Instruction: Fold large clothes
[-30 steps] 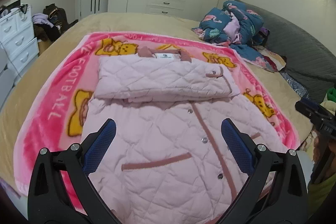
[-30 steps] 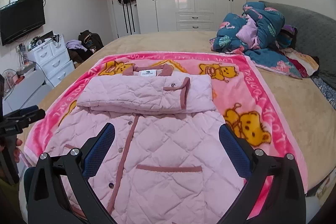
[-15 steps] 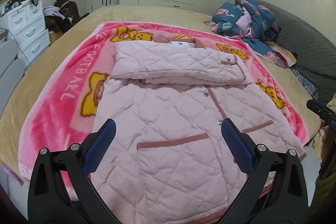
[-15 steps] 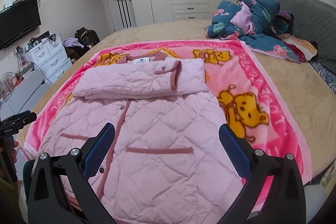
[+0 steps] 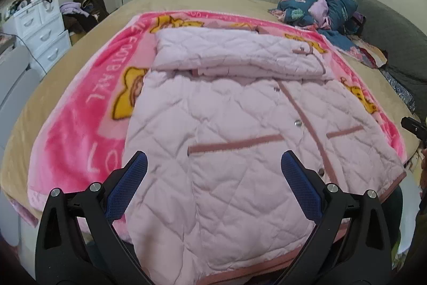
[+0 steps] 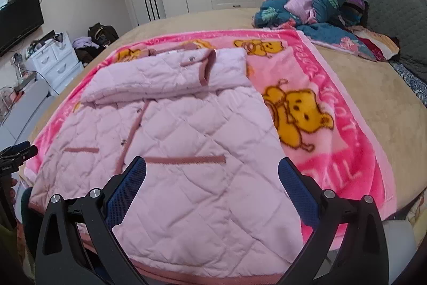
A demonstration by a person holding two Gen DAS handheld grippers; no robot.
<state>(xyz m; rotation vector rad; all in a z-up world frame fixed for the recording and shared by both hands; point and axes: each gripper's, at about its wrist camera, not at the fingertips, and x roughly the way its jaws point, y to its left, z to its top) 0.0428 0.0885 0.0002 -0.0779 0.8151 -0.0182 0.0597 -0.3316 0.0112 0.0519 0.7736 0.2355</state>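
Left gripper (image 5: 213, 170) and right gripper (image 6: 212, 171) both gape empty.

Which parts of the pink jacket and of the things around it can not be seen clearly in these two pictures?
- Jacket hem, left wrist view: partly covered by the open left tool.
- Same hem, right wrist view: the open right tool covers its corners.
- Collar: largely behind the folded-over sleeves.
- Blanket lettering: part hidden under the jacket.
- Bedding pile: too bunched to tell the pieces apart.
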